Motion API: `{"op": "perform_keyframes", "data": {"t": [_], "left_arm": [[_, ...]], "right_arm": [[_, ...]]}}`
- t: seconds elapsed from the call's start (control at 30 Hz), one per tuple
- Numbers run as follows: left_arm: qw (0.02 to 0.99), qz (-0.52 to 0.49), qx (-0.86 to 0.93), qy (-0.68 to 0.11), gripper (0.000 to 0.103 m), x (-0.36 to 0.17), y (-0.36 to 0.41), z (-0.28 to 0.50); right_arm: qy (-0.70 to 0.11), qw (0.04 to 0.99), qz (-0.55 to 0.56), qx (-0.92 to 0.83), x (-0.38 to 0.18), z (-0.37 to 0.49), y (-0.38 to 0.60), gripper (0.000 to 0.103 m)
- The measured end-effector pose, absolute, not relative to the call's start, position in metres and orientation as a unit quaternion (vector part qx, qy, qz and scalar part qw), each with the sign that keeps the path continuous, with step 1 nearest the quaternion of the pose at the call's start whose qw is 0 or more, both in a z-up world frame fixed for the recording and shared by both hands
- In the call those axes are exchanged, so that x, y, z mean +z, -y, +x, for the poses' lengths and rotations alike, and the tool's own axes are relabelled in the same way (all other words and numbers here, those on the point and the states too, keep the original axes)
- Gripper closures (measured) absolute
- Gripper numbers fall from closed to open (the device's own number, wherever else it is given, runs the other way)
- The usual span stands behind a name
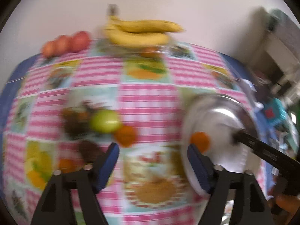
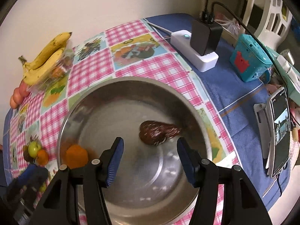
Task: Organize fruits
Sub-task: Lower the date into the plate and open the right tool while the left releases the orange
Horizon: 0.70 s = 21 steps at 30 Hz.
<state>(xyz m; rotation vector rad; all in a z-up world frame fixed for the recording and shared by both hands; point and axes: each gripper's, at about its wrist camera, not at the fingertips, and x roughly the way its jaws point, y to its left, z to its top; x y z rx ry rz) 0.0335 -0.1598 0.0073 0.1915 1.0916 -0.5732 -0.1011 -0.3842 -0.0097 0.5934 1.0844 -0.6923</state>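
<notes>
Two fruits lie in the round, shiny steel bowl (image 2: 120,93)

We see a plain pale wall (image 2: 112,1) behind the bench (image 2: 230,86), and a white plastic chair (image 2: 270,11) far right

Black fingers (image 2: 112,170), blue ribbed pads (image 2: 186,162)

Both wrist views look steeply down along their jaws. The left sits higher over the counter (image 1: 148,103), bowl (image 1: 221,112) at its right; the right hangs close above that bowl (image 2: 131,101). Both share the bananas (image 1: 138,31).
</notes>
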Motion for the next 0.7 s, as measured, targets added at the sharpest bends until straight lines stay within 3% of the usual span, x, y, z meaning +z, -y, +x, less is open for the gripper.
{"op": "perform_keyframes", "data": {"t": [0.17,0.3,0.7], "left_arm": [[0.847,0.098,-0.156,-0.499,0.0,0.008,0.107,0.059],[0.863,0.094,-0.102,-0.486,0.0,0.009,0.068,0.074],[0.894,0.054,-0.07,-0.438,0.0,0.026,-0.009,0.091]], "right_arm": [[-0.503,0.765,0.255,-0.309,-0.008,-0.094,0.363,0.026],[-0.502,0.776,0.242,-0.295,-0.007,-0.086,0.34,0.012],[-0.469,0.834,0.197,-0.215,0.005,-0.046,0.255,0.012]]}}
